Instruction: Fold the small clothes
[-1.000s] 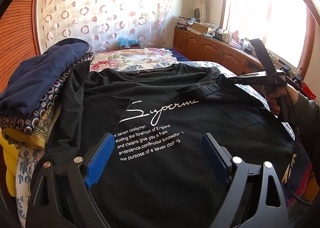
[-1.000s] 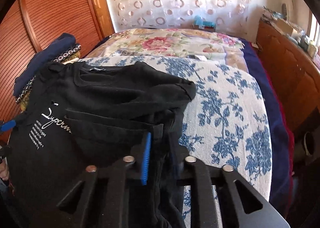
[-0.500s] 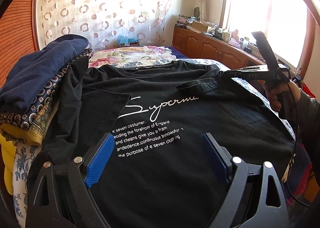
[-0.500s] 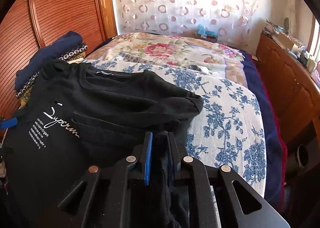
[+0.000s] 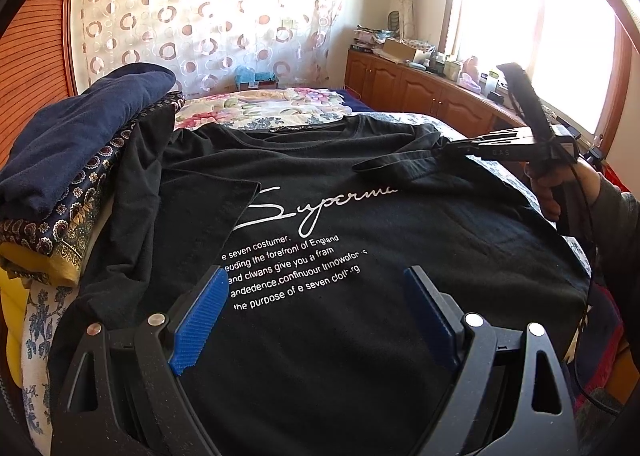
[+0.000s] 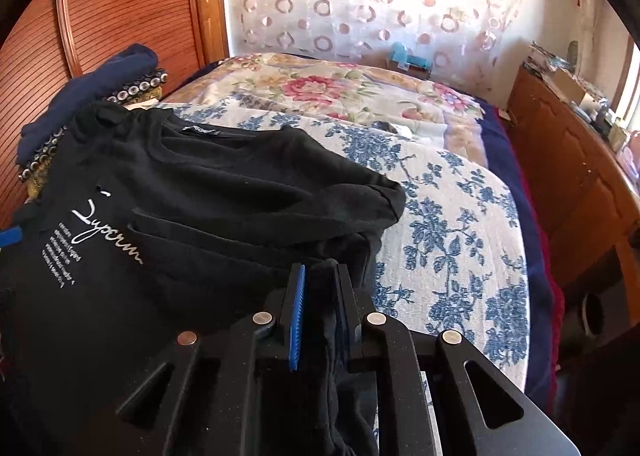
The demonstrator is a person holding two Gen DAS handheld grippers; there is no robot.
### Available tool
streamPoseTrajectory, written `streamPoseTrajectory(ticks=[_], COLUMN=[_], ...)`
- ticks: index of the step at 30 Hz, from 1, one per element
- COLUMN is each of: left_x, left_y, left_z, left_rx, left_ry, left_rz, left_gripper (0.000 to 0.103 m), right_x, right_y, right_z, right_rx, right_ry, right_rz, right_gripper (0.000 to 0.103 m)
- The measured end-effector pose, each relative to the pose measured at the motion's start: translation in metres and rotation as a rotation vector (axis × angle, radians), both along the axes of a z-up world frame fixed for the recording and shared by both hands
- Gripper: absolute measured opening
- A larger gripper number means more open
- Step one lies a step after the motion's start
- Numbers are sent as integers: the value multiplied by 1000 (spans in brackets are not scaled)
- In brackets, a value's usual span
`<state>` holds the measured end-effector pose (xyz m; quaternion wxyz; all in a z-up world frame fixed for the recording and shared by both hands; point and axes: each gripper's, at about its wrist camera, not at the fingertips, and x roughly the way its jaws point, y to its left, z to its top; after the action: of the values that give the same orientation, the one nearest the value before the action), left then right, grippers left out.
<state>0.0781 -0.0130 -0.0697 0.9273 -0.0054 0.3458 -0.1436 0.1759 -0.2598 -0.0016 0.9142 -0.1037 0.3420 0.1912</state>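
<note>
A black T-shirt [image 5: 320, 336] with white lettering lies spread on the bed; it also shows in the right wrist view [image 6: 180, 192]. My left gripper [image 5: 316, 296] is open, its blue pads wide apart just above the shirt's lower front, holding nothing. My right gripper [image 6: 320, 296] is shut on the shirt's right sleeve edge, black cloth pinched between its pads. In the left wrist view the right gripper [image 5: 444, 150] holds that sleeve lifted over the shirt's right shoulder. The shirt's left sleeve lies folded inward over the chest.
A pile of folded clothes [image 5: 72, 160] with a navy piece on top sits at the shirt's left. The blue floral bedspread [image 6: 452, 232] lies to the right, a flowered quilt [image 6: 320, 84] behind. Wooden cabinets [image 5: 420, 92] run along the right wall.
My right gripper has lifted the pinched sleeve slightly and carried it a little to the right. My left gripper stays open over the shirt.
</note>
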Motion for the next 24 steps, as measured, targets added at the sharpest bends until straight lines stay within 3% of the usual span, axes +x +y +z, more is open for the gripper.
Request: streamPoseTrajectory(ticks=[7, 12, 24], left_x=[-1, -2, -1], left_y=[3, 5, 11], left_z=[3, 4, 7], left_rx=[-7, -16, -28], left_ry=[-11, -24, -35], left_rz=[8, 21, 37], left_gripper=[90, 90, 90], right_x=[-36, -74, -123], right_y=[-2, 2, 7], right_z=[19, 24, -18], right_rx=[77, 143, 94], right_ry=[-86, -88, 0], right_rz=[41, 125, 205], right_gripper=[7, 7, 7])
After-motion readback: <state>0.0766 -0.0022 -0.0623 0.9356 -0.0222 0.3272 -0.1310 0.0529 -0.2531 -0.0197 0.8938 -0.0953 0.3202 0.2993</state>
